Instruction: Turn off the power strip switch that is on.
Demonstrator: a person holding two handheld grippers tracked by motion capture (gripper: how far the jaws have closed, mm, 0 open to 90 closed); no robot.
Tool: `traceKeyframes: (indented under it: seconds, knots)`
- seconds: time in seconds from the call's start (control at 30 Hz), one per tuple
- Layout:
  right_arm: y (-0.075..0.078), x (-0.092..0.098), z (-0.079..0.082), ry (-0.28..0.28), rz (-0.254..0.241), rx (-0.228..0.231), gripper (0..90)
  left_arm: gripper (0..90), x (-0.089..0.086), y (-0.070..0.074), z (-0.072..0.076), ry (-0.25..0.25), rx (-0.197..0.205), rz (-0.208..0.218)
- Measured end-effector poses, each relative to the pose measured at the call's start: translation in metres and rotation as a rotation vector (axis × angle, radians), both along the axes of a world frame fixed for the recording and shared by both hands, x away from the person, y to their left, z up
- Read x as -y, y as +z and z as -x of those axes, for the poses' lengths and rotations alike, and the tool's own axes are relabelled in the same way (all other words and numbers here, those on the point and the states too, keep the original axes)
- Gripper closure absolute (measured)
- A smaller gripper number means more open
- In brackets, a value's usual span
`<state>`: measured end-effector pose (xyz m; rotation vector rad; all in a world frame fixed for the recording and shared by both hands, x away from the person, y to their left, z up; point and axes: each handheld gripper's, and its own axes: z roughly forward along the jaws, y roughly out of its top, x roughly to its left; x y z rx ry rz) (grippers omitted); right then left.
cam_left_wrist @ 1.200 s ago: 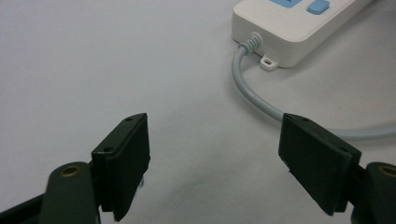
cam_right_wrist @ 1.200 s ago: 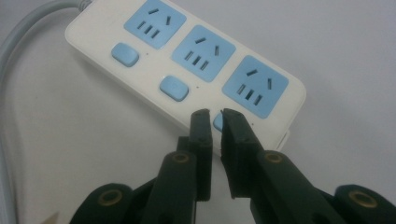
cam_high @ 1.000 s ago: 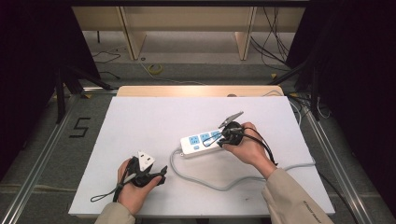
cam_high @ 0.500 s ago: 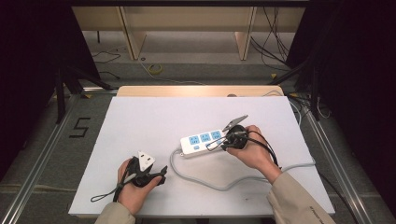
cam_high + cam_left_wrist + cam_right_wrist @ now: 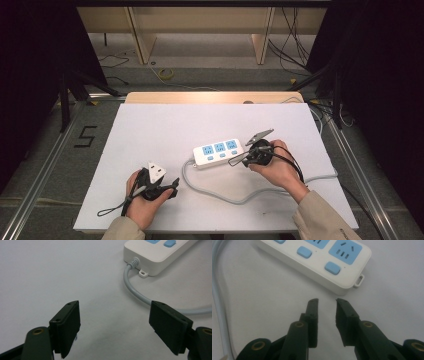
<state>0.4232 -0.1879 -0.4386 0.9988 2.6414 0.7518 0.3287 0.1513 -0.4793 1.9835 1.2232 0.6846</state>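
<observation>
Two tongs lie open and empty on the white surface (image 5: 150,125). A power strip (image 5: 218,152) lies lengthwise across it, its end just ahead of the right tongs (image 5: 239,161), whose jaws have just been opening; the left tongs (image 5: 172,186) rest farther off.

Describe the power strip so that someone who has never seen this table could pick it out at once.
Start at the white table and look right of its middle, just ahead of the right gripper. There lies the power strip: a white oblong block with three blue socket faces and blue buttons. A grey cable curls from its left end, and it is the table's one blue-and-white thing.
</observation>
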Motion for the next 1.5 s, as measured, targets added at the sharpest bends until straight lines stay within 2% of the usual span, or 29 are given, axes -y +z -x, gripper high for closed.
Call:
traceKeyframes:
  seconds: [0.27,0.73,1.23,1.5]
  knots:
    - [-0.003,0.014,0.007,-0.035,-0.027,0.004,66.9,24.9,0.000,0.000,0.000,0.000,-0.002,0.000]
    - [-0.011,0.031,0.017,-0.069,-0.054,-0.005,64.2,24.9,0.000,0.000,0.000,0.002,-0.002,0.001]
    - [-0.016,0.047,0.032,-0.080,-0.102,0.031,62.9,25.0,0.000,-0.001,0.000,0.003,-0.006,-0.001]
    - [-0.018,0.055,0.040,-0.095,-0.139,0.074,62.7,24.9,-0.001,0.000,0.000,0.003,-0.007,-0.002]
